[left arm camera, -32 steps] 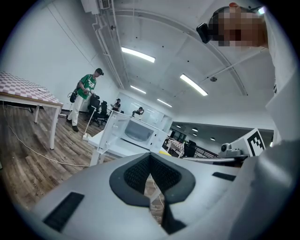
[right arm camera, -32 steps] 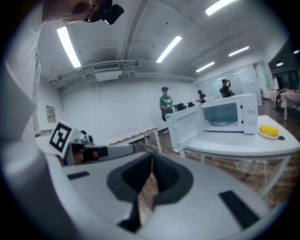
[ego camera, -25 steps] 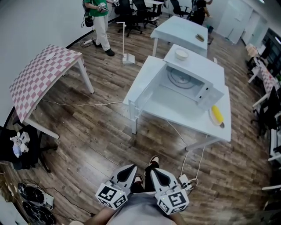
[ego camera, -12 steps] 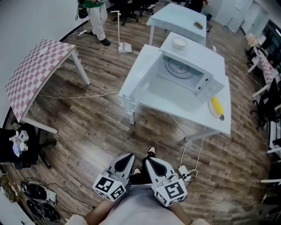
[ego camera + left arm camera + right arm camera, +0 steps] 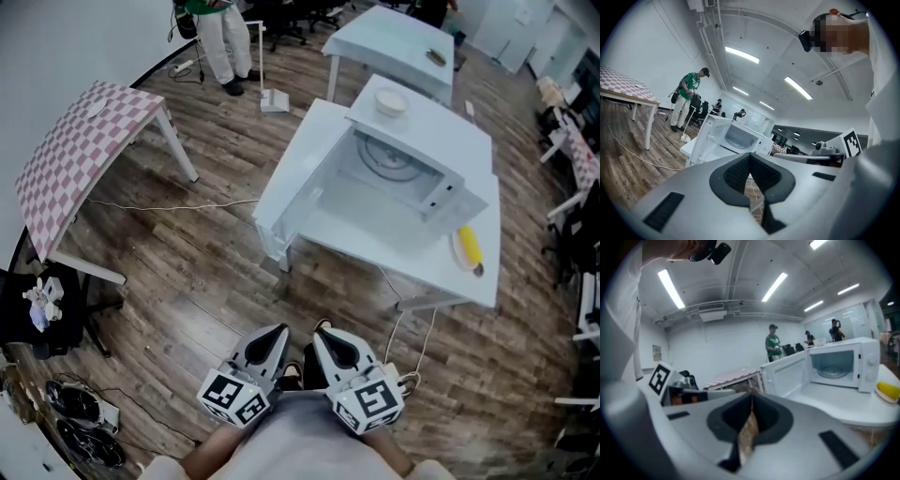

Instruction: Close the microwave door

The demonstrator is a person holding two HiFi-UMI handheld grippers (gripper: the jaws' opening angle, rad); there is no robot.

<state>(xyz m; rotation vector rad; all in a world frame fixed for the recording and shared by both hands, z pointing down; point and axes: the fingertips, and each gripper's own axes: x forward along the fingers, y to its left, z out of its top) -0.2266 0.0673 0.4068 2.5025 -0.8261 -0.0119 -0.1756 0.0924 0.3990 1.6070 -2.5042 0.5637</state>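
The white microwave point(image 5: 427, 131) stands on a white table point(image 5: 412, 255), its door point(image 5: 296, 183) swung wide open.

One microwave point(image 5: 427, 127), one bowl point(image 5: 391, 101) — two claws point(image 5: 280, 331) point(image 5: 320, 331)

Microwave door point(image 5: 291, 178) — wide open

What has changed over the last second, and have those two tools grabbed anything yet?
Very little. The person wearing the camera seems to have edged slightly nearer the table, so the microwave looks a bit larger. Nothing was grabbed or let go: the left tool and right tool stay shut and empty, low by the body. The microwave door is still wide open.
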